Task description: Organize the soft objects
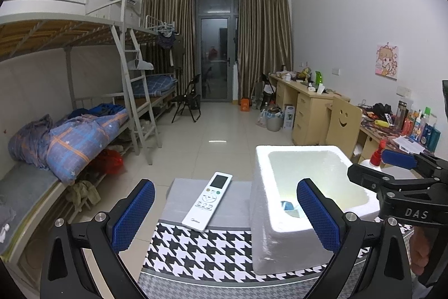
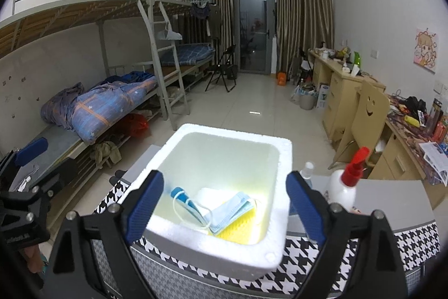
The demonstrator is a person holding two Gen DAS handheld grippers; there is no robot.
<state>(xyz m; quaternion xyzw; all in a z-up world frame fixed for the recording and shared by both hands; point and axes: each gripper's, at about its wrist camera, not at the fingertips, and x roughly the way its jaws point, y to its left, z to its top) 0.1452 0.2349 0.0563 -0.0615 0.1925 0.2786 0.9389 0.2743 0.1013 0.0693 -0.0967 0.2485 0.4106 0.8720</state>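
Note:
A white foam box (image 2: 277,226) stands on a houndstooth-patterned table (image 2: 414,240). Inside it lie a light blue face mask (image 2: 232,210), a yellow sponge-like pad (image 2: 242,229), a white pad (image 2: 210,195) and a small blue item (image 2: 180,194). My right gripper (image 2: 224,208) is open and empty, hovering above the box's near side. The box also shows in the left wrist view (image 1: 274,243), at right. My left gripper (image 1: 225,217) is open and empty over the table between a white remote control (image 1: 208,199) and the box. The right gripper (image 1: 392,173) reaches in from the right there.
A white spray bottle with a red nozzle (image 2: 345,185) and a small clear bottle (image 2: 306,170) stand right of the box. Bunk beds with blue bedding (image 1: 84,136) line the left wall. Desks (image 1: 308,102) and a smiley-face chair (image 1: 343,122) line the right.

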